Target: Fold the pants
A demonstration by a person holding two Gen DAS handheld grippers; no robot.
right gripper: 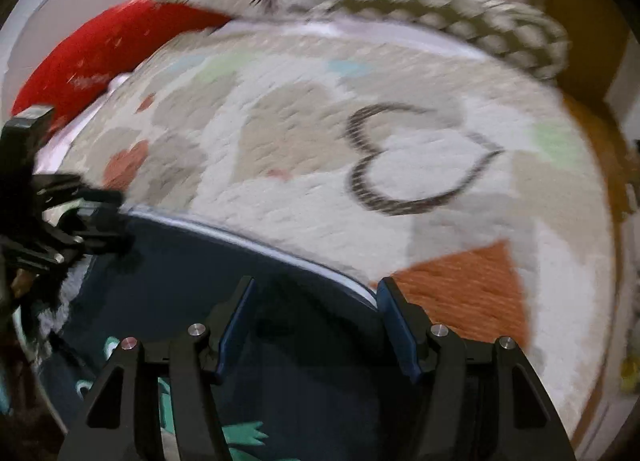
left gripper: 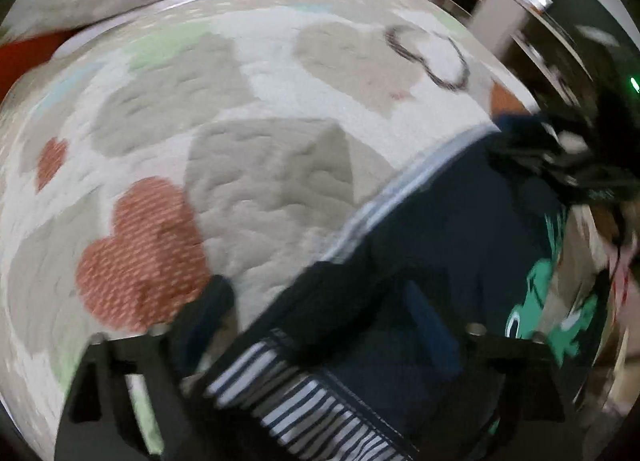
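Both open tools, left tool (left gripper: 320,321) and right tool (right gripper: 316,321), blur over navy pants (right gripper: 192,261).

The right gripper (right gripper: 316,321) hovers with jaws apart over navy pants (right gripper: 224,261) on a heart-patterned quilt (right gripper: 320,133).

pants (right gripper: 192,261): navy, pale side stripe, green print, black-and-white striped lining | quilt (left gripper: 248,133): cream, with beige, rust-red and mint hearts, one black outlined heart | pillow (right gripper: 92,57): red | fingers (right gripper: 234,317): black, blue pads
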